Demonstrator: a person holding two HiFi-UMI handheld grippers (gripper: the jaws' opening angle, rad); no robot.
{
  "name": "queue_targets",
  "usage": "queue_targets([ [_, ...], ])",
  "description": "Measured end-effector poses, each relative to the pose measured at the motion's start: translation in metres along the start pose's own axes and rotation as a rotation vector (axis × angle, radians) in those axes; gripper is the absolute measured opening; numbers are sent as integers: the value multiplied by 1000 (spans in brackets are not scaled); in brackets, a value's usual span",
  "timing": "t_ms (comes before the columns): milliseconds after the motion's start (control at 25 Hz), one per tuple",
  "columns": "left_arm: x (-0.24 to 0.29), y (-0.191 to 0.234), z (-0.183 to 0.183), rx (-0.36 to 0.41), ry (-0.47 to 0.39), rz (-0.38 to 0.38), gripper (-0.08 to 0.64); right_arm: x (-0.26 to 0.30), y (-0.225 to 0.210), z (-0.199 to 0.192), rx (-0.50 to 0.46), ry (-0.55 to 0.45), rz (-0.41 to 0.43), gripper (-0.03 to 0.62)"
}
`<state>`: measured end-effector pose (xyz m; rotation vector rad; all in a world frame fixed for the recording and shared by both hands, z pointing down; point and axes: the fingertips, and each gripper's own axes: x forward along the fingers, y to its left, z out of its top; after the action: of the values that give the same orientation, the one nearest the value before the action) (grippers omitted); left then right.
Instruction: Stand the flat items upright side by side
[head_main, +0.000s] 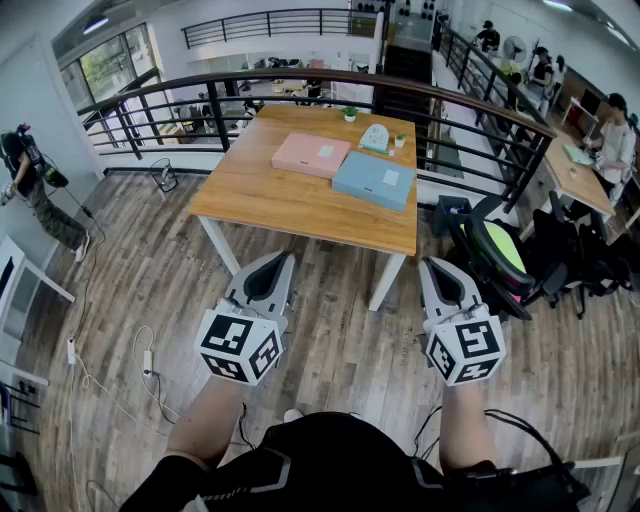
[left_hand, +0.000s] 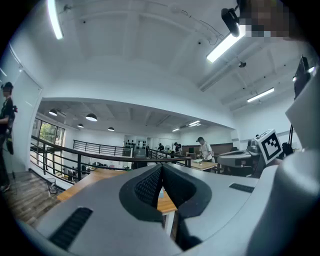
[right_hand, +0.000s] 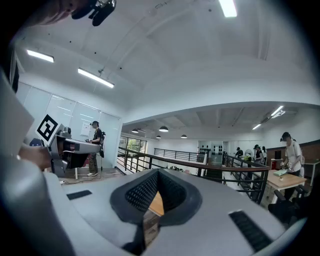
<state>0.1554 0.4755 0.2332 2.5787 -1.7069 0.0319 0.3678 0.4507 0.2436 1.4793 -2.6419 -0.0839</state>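
On the wooden table (head_main: 270, 195) ahead lie two flat box-like items: a pink one (head_main: 311, 155) and a blue one (head_main: 374, 180) beside it to the right. A small pale object (head_main: 376, 138) stands behind them. My left gripper (head_main: 281, 262) and right gripper (head_main: 432, 266) hover level over the floor, well short of the table's near edge. Both are shut with nothing between the jaws. In the left gripper view the left gripper (left_hand: 161, 176) shows only a sliver of table (left_hand: 165, 201) between its closed pads; the right gripper (right_hand: 157, 184) shows the same in its own view.
A black railing (head_main: 300, 85) curves behind the table. An office chair with a green cushion (head_main: 500, 250) stands right of the table. Cables (head_main: 110, 385) trail on the wooden floor at the left. A person (head_main: 30, 190) stands far left; others sit at desks (head_main: 575, 165) far right.
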Motion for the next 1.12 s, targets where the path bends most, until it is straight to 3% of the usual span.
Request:
queue_targets([
  [360, -5, -2, -1, -9, 2, -8, 29, -1, 7, -2, -5, 9, 17, 14],
  [560, -6, -7, -1, -41, 1, -53, 29, 1, 15, -2, 3, 10, 53, 15],
  [680, -6, -8, -2, -10, 4, -41, 29, -1, 15, -3, -8, 14, 44, 15],
  [880, -8, -6, -3, -35, -7, -34, 29, -4, 9, -4, -1, 10, 16, 15],
  [1040, -12, 4, 2, -12, -30, 31, 29, -7, 5, 1, 17, -12, -5, 15],
  [1120, -14, 6, 2, -31, -33, 28, 29, -8, 5, 2, 18, -24, -10, 18],
])
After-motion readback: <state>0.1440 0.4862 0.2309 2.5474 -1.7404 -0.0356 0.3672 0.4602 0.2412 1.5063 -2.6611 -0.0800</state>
